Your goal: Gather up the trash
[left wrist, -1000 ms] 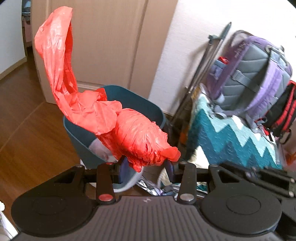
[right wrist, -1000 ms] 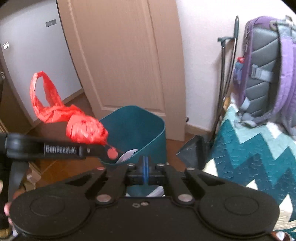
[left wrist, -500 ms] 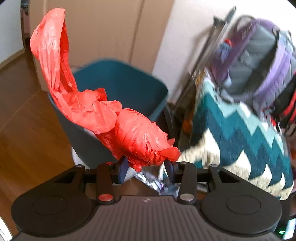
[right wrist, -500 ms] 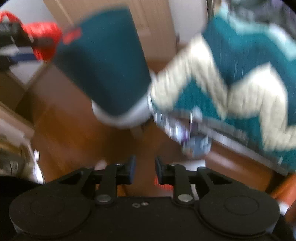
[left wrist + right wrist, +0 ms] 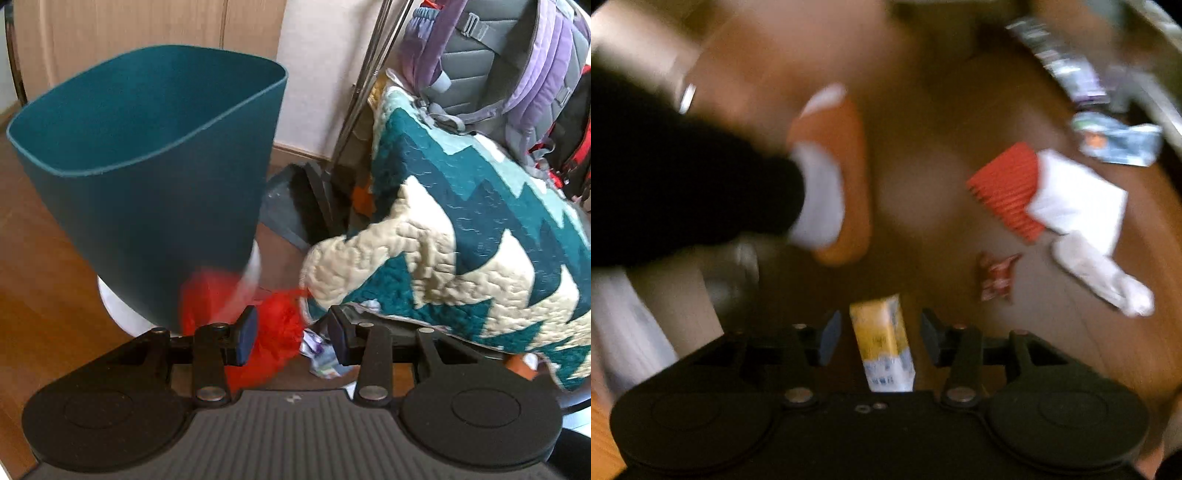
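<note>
In the left wrist view the teal bin point(image 5: 147, 177) stands on the wooden floor just ahead. My left gripper point(image 5: 291, 334) is open, and the red plastic bag point(image 5: 266, 332) is blurred and loose between and below its fingers beside the bin's base. In the right wrist view my right gripper point(image 5: 879, 336) is open and points down at the floor, its fingers on either side of a yellow and white carton point(image 5: 882, 350) without touching it. A red ribbed cup sleeve point(image 5: 1004, 192), white paper point(image 5: 1078, 195), a small red wrapper point(image 5: 997, 277) and a crumpled tissue point(image 5: 1104, 273) lie on the floor.
A teal zigzag quilt point(image 5: 461, 229) hangs at the right with a purple backpack point(image 5: 509, 62) on it. Foil wrappers point(image 5: 321, 354) lie under the quilt's edge. A dustpan point(image 5: 295, 206) leans by the wall. The person's foot in an orange slipper point(image 5: 831, 184) stands at left.
The left gripper opened and the red bag dropped out of it, beside the bin. The right gripper swung down toward the floor and opened wider around the carton.
</note>
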